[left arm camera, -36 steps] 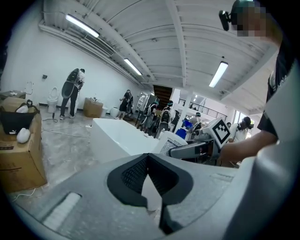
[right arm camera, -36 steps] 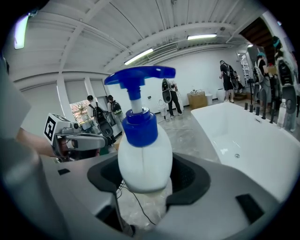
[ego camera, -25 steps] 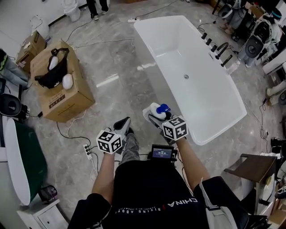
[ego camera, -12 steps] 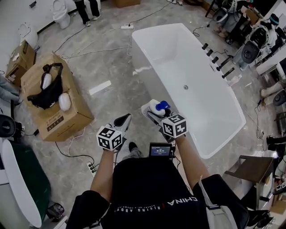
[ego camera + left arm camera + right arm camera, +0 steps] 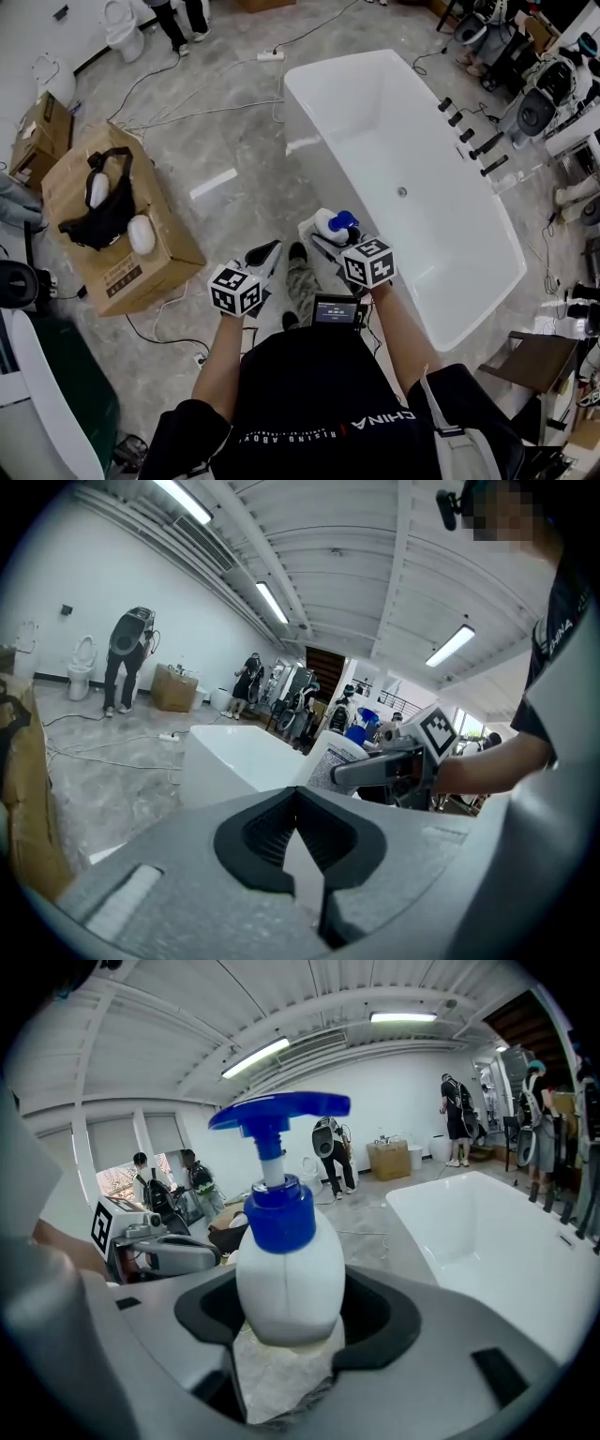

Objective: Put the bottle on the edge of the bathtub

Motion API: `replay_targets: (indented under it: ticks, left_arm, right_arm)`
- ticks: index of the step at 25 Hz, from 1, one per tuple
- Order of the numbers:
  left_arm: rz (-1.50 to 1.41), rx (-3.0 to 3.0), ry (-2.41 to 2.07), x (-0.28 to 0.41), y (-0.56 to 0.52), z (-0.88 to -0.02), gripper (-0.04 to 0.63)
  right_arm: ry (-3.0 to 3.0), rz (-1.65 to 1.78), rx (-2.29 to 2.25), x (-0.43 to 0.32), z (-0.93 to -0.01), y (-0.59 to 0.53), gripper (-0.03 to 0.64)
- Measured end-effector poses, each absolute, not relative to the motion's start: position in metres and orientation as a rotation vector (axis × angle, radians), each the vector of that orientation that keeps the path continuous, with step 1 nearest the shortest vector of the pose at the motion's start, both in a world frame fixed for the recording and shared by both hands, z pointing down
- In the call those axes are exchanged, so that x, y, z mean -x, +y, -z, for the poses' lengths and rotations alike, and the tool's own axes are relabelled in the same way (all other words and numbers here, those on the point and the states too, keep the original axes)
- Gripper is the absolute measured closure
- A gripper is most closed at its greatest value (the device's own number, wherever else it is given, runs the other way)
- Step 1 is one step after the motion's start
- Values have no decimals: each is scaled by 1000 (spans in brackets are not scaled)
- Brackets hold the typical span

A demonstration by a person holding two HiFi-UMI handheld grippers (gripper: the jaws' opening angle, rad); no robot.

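Now one bottle (image 5: 286,1269) clamped in right gripper (image 5: 323,238); left gripper (image 5: 263,254) closed, empty; one bathtub (image 5: 375,122) beside.

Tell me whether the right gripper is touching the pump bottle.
Touching: the right gripper view shows the right gripper clamped on the pump bottle, its pads against both sides.

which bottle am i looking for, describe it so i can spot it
Find the white bathtub; beside its near rim the right gripper is shut on the bottle. It is white and rounded, and its blue pump top marks it out from the empty left gripper alongside.
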State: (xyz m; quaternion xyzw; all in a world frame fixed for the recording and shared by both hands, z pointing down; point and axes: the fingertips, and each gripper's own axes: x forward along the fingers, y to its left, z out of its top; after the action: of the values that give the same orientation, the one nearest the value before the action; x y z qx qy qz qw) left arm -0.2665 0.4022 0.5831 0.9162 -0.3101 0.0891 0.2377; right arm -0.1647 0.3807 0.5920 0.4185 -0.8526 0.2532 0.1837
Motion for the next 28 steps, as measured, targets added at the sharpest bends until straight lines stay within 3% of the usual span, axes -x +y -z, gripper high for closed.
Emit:
replay_targets:
  ticks: [13, 28]
  left_arm:
    - [-267, -2532, -910, 276, 163, -553, 586]
    - [-226, -2469, -899, 319, -16, -581, 586]
  right_arm:
    - [-2459, -695, -1133, 177, -584, 137, 339]
    - [-2413, -753, -1143, 209, -599, -52, 339]
